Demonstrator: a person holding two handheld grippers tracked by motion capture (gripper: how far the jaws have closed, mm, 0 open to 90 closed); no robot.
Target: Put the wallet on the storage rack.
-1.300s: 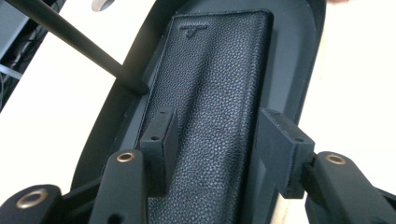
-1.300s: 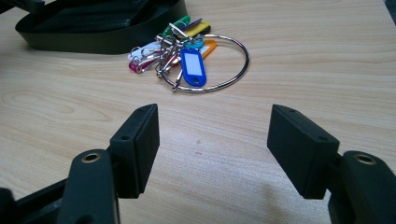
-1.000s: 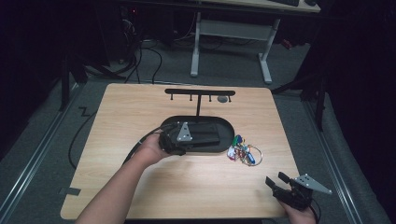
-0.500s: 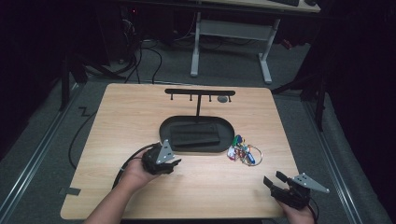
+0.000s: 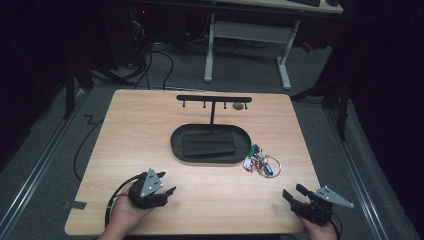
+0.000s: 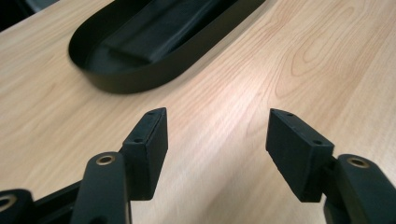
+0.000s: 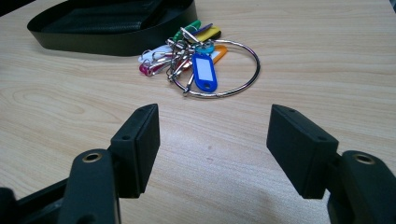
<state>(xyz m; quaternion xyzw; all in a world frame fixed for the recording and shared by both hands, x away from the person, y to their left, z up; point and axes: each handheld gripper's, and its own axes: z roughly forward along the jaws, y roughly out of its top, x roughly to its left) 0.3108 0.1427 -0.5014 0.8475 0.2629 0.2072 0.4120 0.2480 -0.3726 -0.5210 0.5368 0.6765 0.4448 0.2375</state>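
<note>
Jaws stand wide apart on both grippers, with nothing between them but bare wood. Largest of all is the bench [image 5: 150, 135], a pale wooden top with dark floor around it. Near its middle lies an oval black tray [image 5: 176, 145], and inside the tray rests a flat black wallet-like thing [image 5: 209, 146]. Just behind the tray rises a black T-shaped rack [image 5: 214, 98] with small hooks under its crossbar; a small grey thing [image 5: 238, 106] hangs at the bar's right end. The left gripper [image 5: 167, 193] sits at the near left of the bench, held in a hand [image 5: 125, 212], with a grey three-cornered plate on top and a cable looping off to the left. In the left gripper view the tray's near rim [image 6: 140, 79] lies ahead of the jaws, well apart from them. The right gripper [image 5: 294, 194] sits at the near right corner. A bunch of keys [image 5: 260, 163] with coloured tags on a big ring lies just right of the tray; in the right gripper view this bunch [image 7: 198, 60] is ahead of the jaws, near the tray's wall [image 7: 93, 44]
</note>
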